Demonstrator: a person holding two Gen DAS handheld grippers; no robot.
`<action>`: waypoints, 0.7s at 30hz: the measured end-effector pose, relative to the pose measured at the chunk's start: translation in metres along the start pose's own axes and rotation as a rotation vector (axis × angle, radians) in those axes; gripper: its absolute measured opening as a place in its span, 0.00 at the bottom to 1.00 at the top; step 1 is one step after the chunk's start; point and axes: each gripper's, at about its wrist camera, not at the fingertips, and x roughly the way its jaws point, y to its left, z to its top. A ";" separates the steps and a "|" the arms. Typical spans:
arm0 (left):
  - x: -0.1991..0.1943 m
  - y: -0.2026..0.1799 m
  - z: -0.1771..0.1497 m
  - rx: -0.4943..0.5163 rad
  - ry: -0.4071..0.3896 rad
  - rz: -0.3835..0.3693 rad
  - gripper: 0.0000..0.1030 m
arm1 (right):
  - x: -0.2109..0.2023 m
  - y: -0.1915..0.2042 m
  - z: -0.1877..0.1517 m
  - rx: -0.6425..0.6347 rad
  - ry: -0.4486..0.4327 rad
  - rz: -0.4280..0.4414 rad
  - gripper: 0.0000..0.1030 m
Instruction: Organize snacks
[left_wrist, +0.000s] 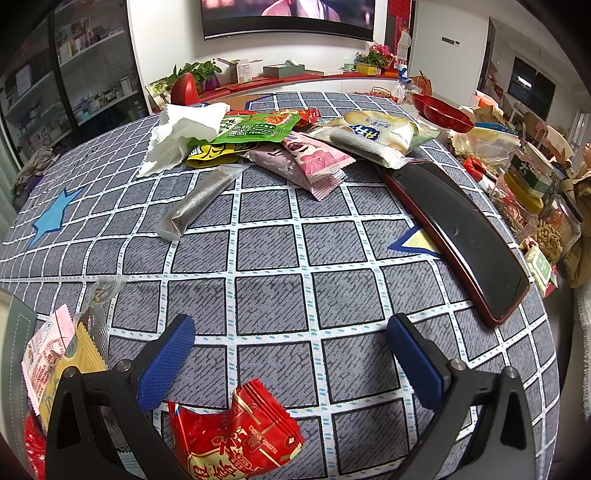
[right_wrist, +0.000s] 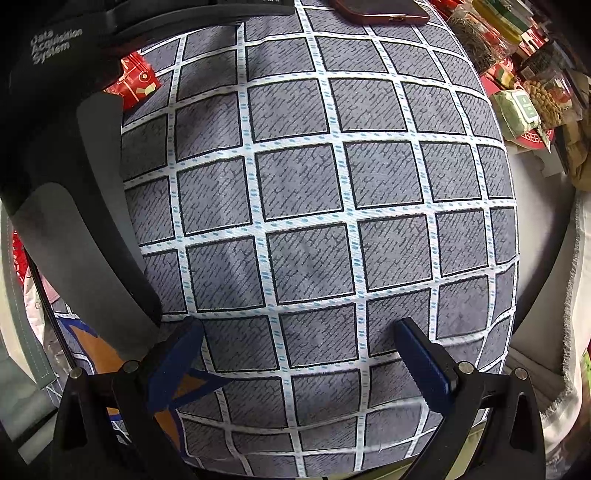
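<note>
Left wrist view puts you low over the checked tablecloth (left_wrist: 273, 258), and your left gripper (left_wrist: 291, 343) is spread wide with nothing between its blue pads (left_wrist: 168, 363). Just below and between those fingers lies a red packet (left_wrist: 240, 432), close to the cloth's near edge, so it looks like the easiest grab from here. Off to the left of that packet, a pink and yellow sachet bundle (left_wrist: 55, 358) stands at the cloth's edge, partly hidden by the gripper body. The main heap of snacks sits at the far side of the cloth from the red packet: a green pouch (left_wrist: 255, 127), a pink wrapper (left_wrist: 310, 162), a white biscuit pack (left_wrist: 373, 133), with a crumpled paper towel (left_wrist: 181, 136) beside the green pouch and a silvery stick pack (left_wrist: 203, 199) lying a little nearer to you. A dark phone in a red case (left_wrist: 458, 229) lies to the right of the heap, well apart from the red packet; you'll want to steer round it. Right wrist view now: your right gripper (right_wrist: 301, 358) also hangs released and empty over bare cloth, pads (right_wrist: 424, 360) apart, with the body of the left tool filling the upper left and the red packet (right_wrist: 133, 83) peeking out beside it. My read: both tongs are parked wide so either can drop on a snack, and sorting is barely begun.
</note>
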 end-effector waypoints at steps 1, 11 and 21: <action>0.000 0.000 0.000 0.000 0.000 0.000 1.00 | 0.001 -0.001 0.000 0.001 0.001 0.001 1.00; 0.000 0.000 0.000 0.000 0.000 0.000 1.00 | -0.002 -0.003 0.007 0.008 0.011 0.003 1.00; 0.000 0.000 0.000 0.000 0.000 0.000 1.00 | -0.008 -0.005 0.006 0.009 -0.019 0.004 1.00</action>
